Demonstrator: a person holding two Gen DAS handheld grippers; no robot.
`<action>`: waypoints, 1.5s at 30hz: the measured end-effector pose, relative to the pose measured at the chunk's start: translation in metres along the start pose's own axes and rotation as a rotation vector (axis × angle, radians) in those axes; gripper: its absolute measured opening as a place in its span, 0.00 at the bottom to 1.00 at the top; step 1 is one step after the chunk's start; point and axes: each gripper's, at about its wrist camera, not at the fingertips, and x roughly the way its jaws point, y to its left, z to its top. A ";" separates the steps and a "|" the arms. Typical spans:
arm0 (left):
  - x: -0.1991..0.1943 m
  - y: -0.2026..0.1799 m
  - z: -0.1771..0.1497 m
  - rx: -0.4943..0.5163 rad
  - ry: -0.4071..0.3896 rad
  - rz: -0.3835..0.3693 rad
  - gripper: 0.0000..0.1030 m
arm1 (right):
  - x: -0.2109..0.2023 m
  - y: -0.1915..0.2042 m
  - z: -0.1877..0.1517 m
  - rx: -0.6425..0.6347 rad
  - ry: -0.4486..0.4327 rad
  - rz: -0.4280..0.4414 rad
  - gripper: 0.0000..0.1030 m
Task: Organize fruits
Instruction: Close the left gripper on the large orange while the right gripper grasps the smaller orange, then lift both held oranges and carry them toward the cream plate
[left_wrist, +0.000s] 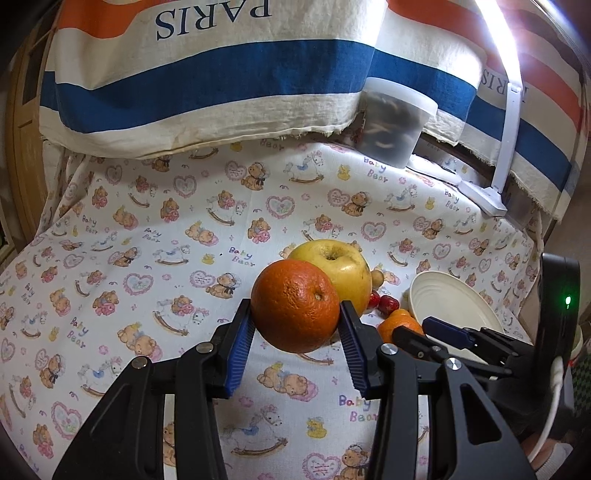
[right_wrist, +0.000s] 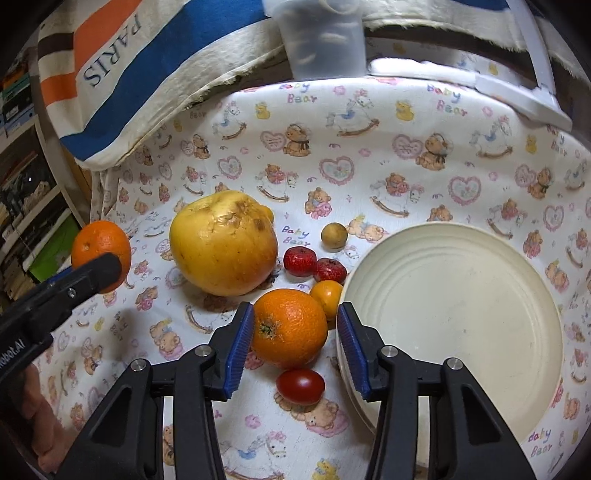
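Note:
My left gripper (left_wrist: 295, 317) is shut on a large orange (left_wrist: 295, 305) and holds it above the cloth; it also shows at the left of the right wrist view (right_wrist: 100, 254). Behind it sits a big yellow apple (left_wrist: 338, 269). My right gripper (right_wrist: 295, 325) is open, its pads on either side of a second orange (right_wrist: 290, 328) that rests on the cloth, not touching it. The apple (right_wrist: 223, 245), two small red fruits (right_wrist: 314, 264), a small orange fruit (right_wrist: 327, 295), a brown round fruit (right_wrist: 334, 234) and a red tomato (right_wrist: 301, 386) lie around it. A cream plate (right_wrist: 454, 325) lies empty at the right.
The table carries a baby-bear print cloth (left_wrist: 147, 258). A striped "PARIS" fabric (left_wrist: 221, 81) hangs at the back. A clear plastic tub (left_wrist: 393, 122) and a white lamp stand (left_wrist: 491, 184) stand at the back right. Shelves show at the far left of the right wrist view (right_wrist: 26, 184).

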 end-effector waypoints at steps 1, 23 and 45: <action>0.000 0.000 0.000 -0.001 0.000 0.001 0.43 | 0.000 0.004 -0.001 -0.020 -0.003 -0.007 0.44; -0.003 -0.001 0.001 0.024 -0.033 0.043 0.43 | -0.006 0.025 -0.005 -0.145 -0.028 -0.039 0.36; -0.009 -0.007 0.000 0.040 -0.056 0.034 0.43 | -0.003 0.024 -0.010 -0.128 -0.044 -0.022 0.47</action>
